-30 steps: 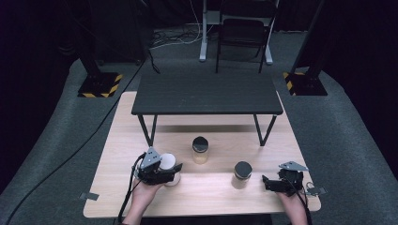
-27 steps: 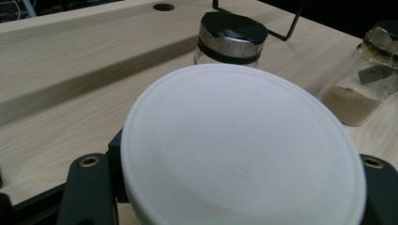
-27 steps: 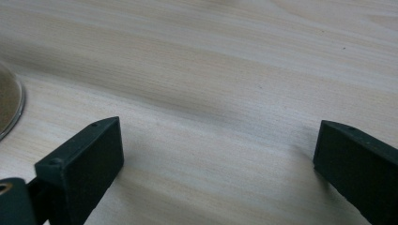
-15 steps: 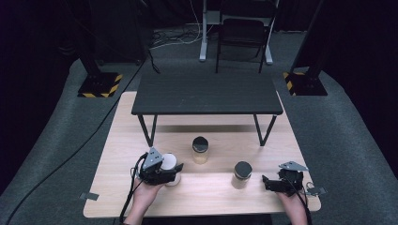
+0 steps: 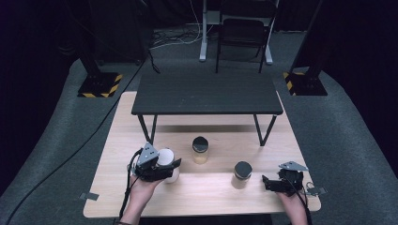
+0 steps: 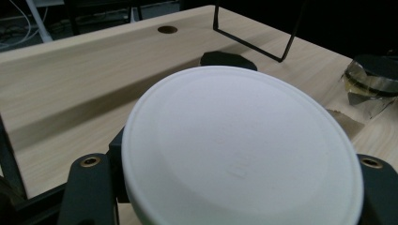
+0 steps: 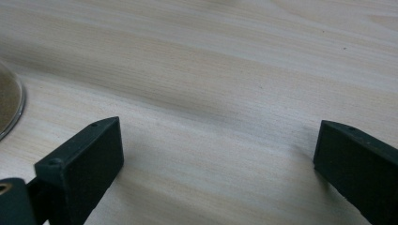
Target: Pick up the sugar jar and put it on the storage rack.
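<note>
- The left gripper (image 5: 174,165) is clamped on a round white-lidded jar (image 5: 167,163) at the near left of the pale wooden table (image 5: 206,192).
- The right gripper (image 5: 265,183) is held wide apart over bare wood.
- The grasp step is judged done; a lift is called for next, clear of the black-lidded glass jar (image 5: 200,149) beyond.

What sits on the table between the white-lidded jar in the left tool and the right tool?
In the high view, one black-lidded jar stands between the white-lidded jar and the right tool; the rest is bare table.
</note>
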Demonstrator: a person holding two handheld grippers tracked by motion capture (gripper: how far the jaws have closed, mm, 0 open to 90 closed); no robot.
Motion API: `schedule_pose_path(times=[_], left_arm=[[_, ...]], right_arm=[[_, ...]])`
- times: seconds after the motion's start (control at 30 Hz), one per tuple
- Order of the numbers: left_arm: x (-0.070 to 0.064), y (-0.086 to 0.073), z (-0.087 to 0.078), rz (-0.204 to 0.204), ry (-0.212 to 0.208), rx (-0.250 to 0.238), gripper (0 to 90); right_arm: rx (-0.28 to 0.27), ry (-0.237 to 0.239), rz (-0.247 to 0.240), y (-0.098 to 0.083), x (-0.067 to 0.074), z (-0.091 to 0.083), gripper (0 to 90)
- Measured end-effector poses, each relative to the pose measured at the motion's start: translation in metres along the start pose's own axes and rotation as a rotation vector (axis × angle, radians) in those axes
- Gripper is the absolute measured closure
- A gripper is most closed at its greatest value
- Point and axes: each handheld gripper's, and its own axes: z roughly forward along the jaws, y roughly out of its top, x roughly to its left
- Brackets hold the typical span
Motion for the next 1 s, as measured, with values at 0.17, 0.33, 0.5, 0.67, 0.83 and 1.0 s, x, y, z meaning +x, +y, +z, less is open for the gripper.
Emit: schedule_pose_path(times=[0.17, 0.33, 0.5, 0.67, 0.83, 1.0], left_arm=[[-0.001, 0.013, -0.005, 0.003, -0.002, 0.006, 33.3], [-0.002, 0.028, -0.011, 0.020, -0.005, -0.003, 33.3], [-0.002, 0.040, -0.016, 0.028, -0.005, -0.017, 33.3], [-0.001, 0.049, -0.017, 0.026, -0.006, -0.020, 33.3], [0.002, 0.056, -0.018, 0.019, -0.003, -0.013, 33.4], [0.006, 0.068, -0.020, 0.019, -0.003, -0.015, 33.3]], right_arm=[[0.000, 0.000, -0.001, 0.000, 0.000, 0.000, 1.1], [0.000, 0.001, -0.001, 0.000, 0.000, 0.000, 1.1], [0.000, 0.001, -0.002, 0.000, 0.000, 0.000, 1.1], [0.000, 0.002, -0.003, 0.000, 0.000, 0.000, 1.1], [0.000, 0.004, -0.005, 0.000, 0.000, 0.000, 1.0], [0.001, 0.004, -0.005, 0.000, 0.000, 0.000, 1.0]])
